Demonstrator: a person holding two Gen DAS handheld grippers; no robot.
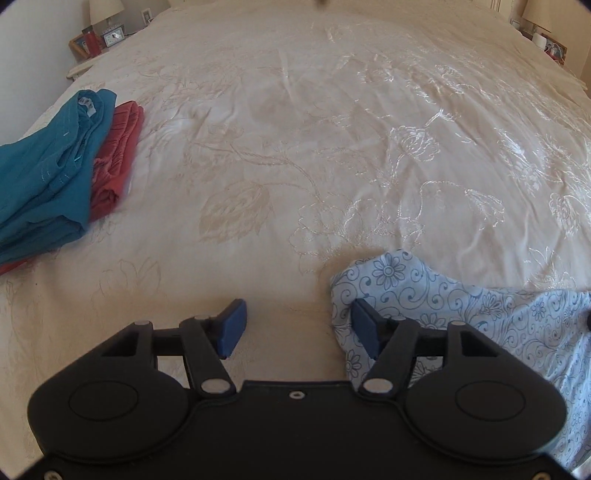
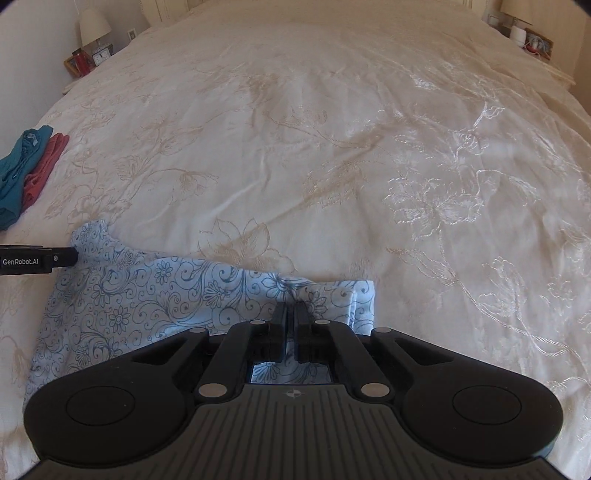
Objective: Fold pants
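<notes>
Light blue pants with a dark floral print (image 2: 155, 291) lie on the cream bedspread (image 2: 295, 147), near the bed's front edge. In the left wrist view the pants (image 1: 461, 306) sit at the lower right. My left gripper (image 1: 297, 326) is open; its right finger touches the pants' left edge and the left finger is over bare bedspread. It shows at the left edge of the right wrist view (image 2: 64, 256). My right gripper (image 2: 290, 325) is shut on the pants' upper edge near their right end.
A folded teal garment (image 1: 44, 177) lies on a folded red one (image 1: 114, 155) at the bed's left side. Nightstands with lamps (image 1: 105, 11) and small items stand at both far corners.
</notes>
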